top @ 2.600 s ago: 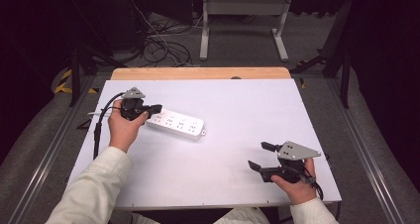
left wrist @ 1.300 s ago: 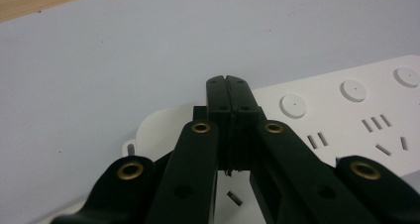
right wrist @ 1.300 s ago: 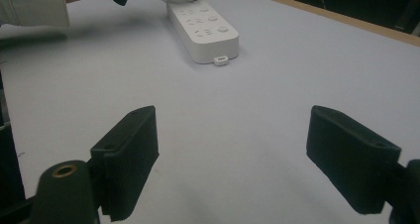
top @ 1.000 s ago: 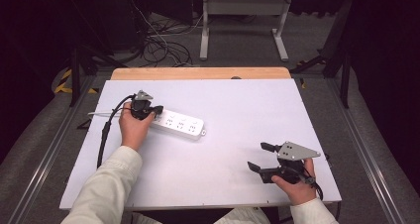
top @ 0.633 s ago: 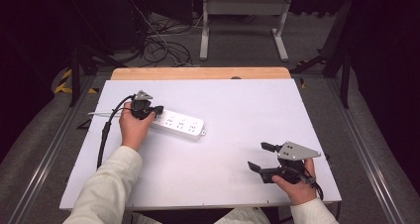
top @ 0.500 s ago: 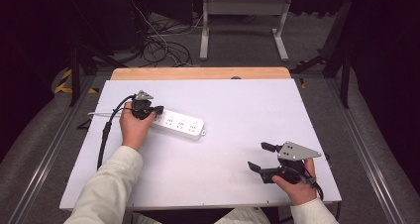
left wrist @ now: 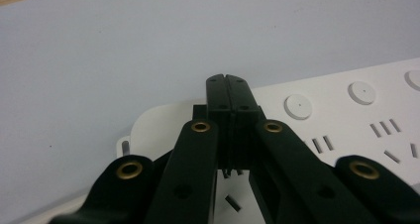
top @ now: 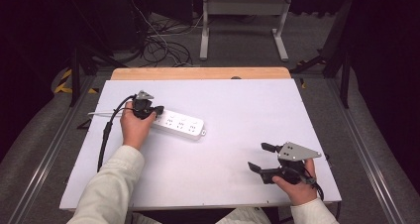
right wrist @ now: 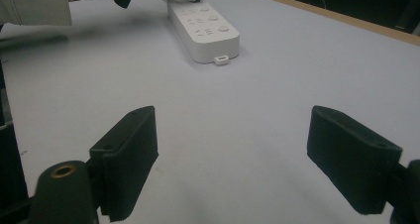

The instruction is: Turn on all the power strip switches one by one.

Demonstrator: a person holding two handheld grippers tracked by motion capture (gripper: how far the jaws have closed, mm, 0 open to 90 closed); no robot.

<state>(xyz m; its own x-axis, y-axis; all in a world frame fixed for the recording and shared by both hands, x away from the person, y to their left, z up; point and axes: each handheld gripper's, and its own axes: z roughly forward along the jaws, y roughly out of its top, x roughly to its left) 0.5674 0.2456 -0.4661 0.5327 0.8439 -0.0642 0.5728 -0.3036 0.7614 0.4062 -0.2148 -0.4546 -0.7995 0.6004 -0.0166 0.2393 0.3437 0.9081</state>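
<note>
One power strip (top: 179, 124) lies slanting near-right across table.

Power strip (top: 179, 125): white, with round white buttons and dark slot openings in rows. Table (top: 233, 164): pale grey-lilac top, light wood strip along the far edge. Left gripper (top: 157, 109): black, brass-coloured rivets on the arms, black cable. Right gripper (top: 261, 157): black with a grey plate on top. Sleeve (top: 106, 194): off-white. Floor: grey, yellow-black striped tape at the left.
</note>
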